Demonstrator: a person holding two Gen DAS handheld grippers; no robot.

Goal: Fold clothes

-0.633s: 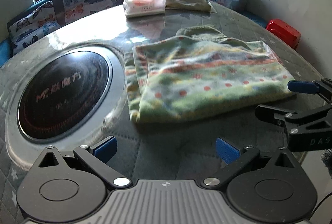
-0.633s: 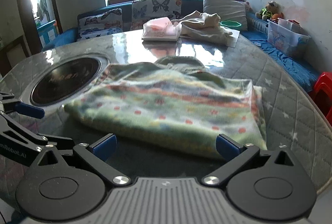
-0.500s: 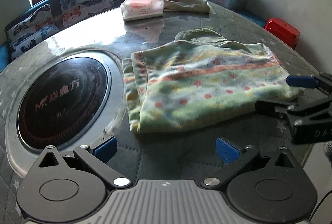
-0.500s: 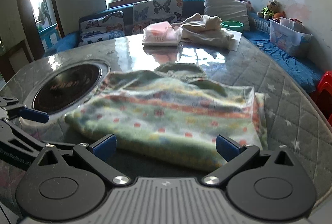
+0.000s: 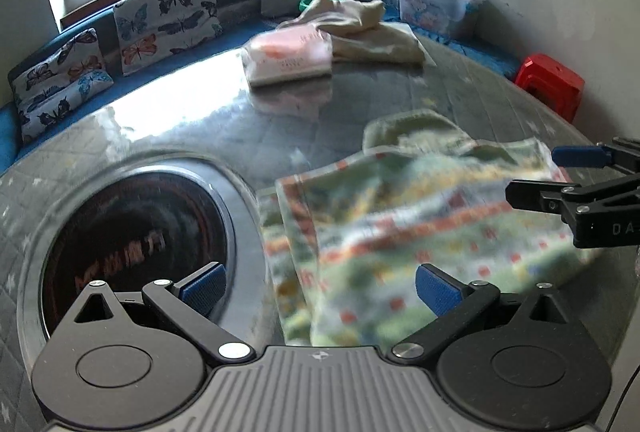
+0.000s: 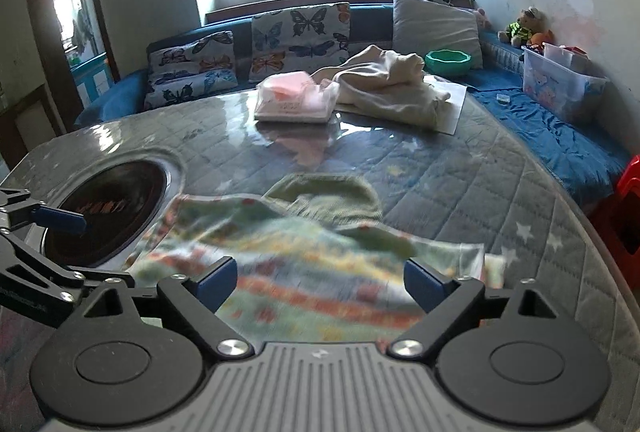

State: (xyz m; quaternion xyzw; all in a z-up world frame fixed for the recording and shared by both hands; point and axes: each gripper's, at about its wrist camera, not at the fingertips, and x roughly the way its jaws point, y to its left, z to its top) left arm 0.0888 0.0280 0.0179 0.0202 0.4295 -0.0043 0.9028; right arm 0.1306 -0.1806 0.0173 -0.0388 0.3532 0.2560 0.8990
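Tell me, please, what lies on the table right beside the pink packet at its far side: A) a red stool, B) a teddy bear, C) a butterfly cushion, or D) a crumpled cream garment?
D: in the right wrist view the cream garment is heaped on the table, its edge against the pink packet.

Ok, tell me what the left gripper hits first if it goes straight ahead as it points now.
Probably the folded patterned garment: its near edge lies between the open fingers of the left gripper. Depth is blurred, so whether the fingers ride over the cloth or catch it is unclear.
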